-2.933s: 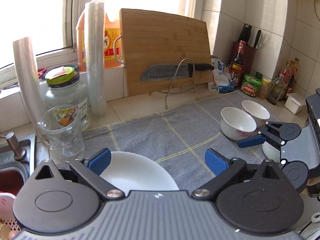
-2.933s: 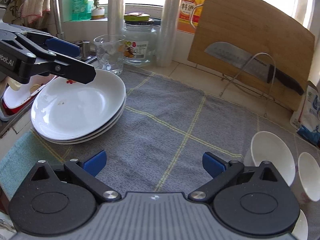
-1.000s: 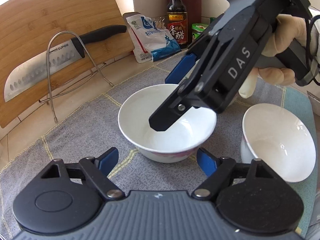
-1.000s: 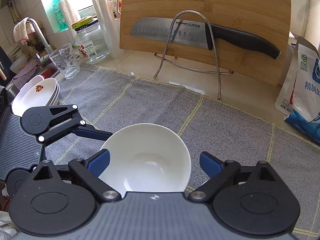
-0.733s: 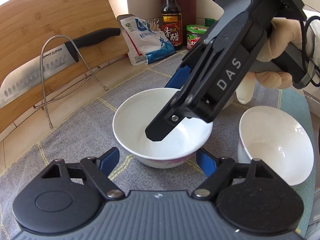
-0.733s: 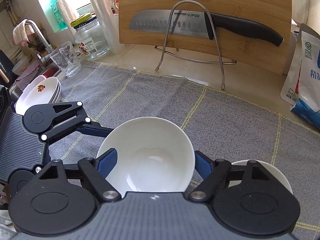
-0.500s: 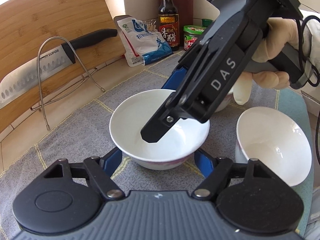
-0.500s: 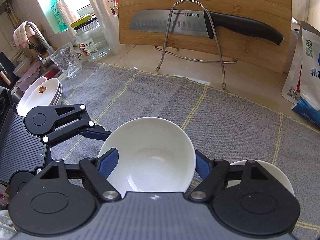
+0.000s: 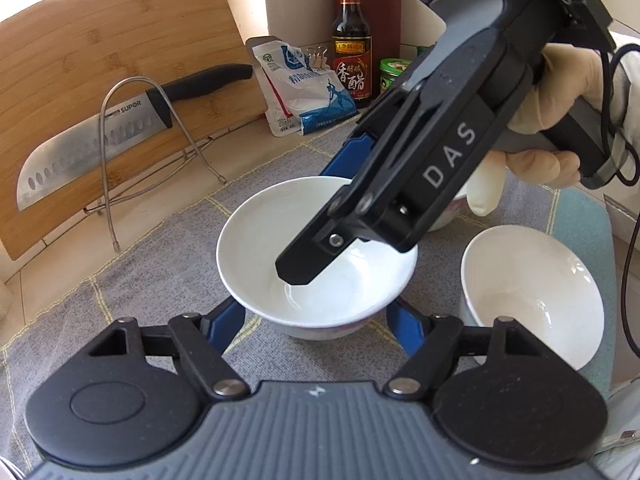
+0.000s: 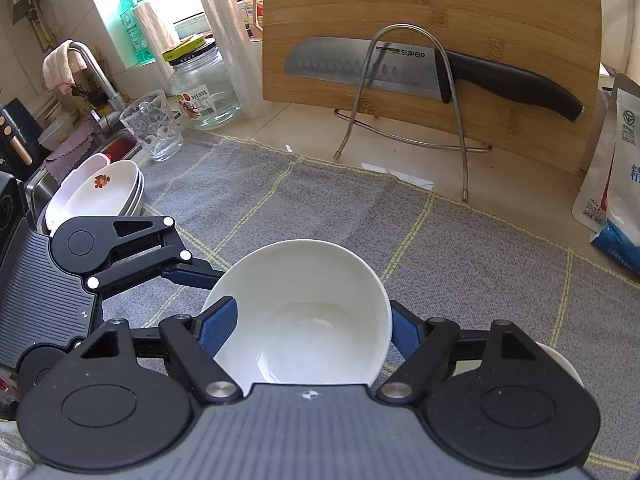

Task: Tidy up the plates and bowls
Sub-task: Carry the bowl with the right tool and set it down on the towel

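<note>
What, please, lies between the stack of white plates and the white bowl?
In the right wrist view, the left tool lies between the stack of white plates and the white bowl.

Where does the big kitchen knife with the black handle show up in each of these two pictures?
Left wrist view: the steel kitchen knife with the black handle is at the upper left, against the bamboo cutting board.
Right wrist view: the knife is at top centre-right.
Shared landmark: the bent wire rack in front of it.

A white bowl (image 9: 256,236) sits on a grey cloth (image 10: 312,208) crossed by yellow lines, between blue-padded black tools.
</note>
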`<control>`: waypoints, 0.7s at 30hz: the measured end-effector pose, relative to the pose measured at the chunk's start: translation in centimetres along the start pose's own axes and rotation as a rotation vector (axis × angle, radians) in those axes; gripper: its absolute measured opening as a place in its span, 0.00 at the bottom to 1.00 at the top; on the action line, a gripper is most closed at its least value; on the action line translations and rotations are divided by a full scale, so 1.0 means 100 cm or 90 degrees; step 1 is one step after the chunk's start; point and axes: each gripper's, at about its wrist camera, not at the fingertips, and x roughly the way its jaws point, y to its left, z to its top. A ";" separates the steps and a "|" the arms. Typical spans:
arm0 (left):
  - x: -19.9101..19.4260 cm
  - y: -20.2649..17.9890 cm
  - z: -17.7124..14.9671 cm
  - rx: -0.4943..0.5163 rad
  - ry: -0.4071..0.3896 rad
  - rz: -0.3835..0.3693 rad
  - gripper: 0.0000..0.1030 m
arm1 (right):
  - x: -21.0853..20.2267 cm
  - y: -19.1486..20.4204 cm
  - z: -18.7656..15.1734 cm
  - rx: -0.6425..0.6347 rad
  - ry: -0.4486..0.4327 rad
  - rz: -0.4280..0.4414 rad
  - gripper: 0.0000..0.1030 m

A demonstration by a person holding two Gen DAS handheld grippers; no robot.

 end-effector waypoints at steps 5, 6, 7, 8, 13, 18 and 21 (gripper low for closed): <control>-0.017 -0.006 -0.008 -0.019 0.007 0.025 0.75 | -0.003 0.017 0.001 -0.024 -0.004 0.035 0.82; -0.022 -0.008 -0.011 -0.025 0.009 0.031 0.75 | -0.003 0.022 0.001 -0.028 -0.004 0.041 0.82; -0.026 -0.009 -0.013 -0.030 0.012 0.035 0.75 | -0.002 0.025 0.001 -0.033 -0.003 0.046 0.82; -0.030 -0.010 -0.016 -0.033 0.013 0.041 0.75 | -0.002 0.031 0.000 -0.039 -0.002 0.050 0.82; -0.051 -0.014 -0.032 -0.050 0.018 0.048 0.75 | -0.002 0.056 -0.006 -0.051 -0.001 0.062 0.82; -0.073 -0.017 -0.046 -0.053 0.018 0.039 0.75 | -0.004 0.084 -0.015 -0.046 0.001 0.054 0.82; -0.085 -0.019 -0.054 -0.051 0.014 0.033 0.75 | -0.005 0.099 -0.021 -0.046 0.004 0.049 0.82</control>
